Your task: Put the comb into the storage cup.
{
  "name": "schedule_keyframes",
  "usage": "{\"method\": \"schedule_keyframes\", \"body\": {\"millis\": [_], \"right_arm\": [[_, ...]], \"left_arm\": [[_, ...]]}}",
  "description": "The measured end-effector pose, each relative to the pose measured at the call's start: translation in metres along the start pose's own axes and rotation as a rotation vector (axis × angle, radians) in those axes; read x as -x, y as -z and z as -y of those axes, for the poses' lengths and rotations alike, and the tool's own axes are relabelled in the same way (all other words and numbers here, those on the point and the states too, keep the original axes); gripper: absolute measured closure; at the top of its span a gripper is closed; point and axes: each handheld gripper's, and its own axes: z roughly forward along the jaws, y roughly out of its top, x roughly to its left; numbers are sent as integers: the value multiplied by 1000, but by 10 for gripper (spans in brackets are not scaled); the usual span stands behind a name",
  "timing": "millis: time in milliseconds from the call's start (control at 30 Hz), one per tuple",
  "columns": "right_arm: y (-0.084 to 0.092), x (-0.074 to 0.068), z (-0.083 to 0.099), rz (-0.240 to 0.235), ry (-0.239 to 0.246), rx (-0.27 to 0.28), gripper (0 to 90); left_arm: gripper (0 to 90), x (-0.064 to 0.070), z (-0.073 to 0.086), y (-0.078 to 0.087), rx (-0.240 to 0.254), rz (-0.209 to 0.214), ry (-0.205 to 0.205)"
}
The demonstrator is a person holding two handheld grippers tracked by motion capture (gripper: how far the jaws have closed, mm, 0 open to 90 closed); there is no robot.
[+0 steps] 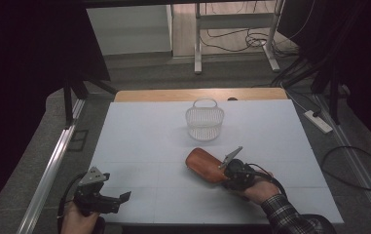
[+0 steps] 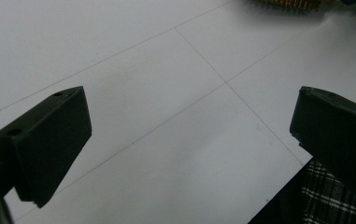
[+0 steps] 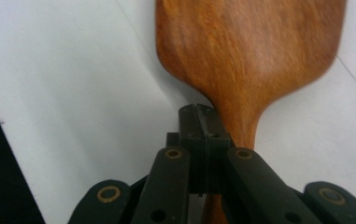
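A brown wooden spatula [image 1: 203, 165] lies near the middle of the white table, its blade toward the wire basket [image 1: 205, 122]. My right gripper [image 1: 226, 169] sits at the spatula's handle end. In the right gripper view the wide blade [image 3: 245, 51] is just ahead. The right gripper [image 3: 201, 116] is shut, pads together with nothing visible between them. The spatula's neck runs back under the right-hand jaw. My left gripper [image 1: 117, 201] rests at the table's front left corner. It [image 2: 189, 121] is open over bare white tabletop.
The white tabletop [image 1: 139, 146] has a wooden strip along its far edge. A plaid sleeve [image 2: 325, 196] shows at the front edge. Metal rails run along both sides of the table. A power strip [image 1: 318, 121] and cables lie on the floor at right.
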Motion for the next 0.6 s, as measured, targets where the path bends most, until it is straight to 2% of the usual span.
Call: {"method": "schedule_keyframes", "body": {"millis": [333, 500, 600], "right_arm": [[2, -1, 0, 10, -5, 6, 891], [11, -6, -1, 13, 7, 53, 837], [18, -10, -1, 40, 18, 83, 752]], "left_arm": [[0, 0, 0, 0, -1, -3, -1], [0, 0, 0, 0, 0, -3, 0], [0, 0, 0, 0, -1, -4, 0]]}}
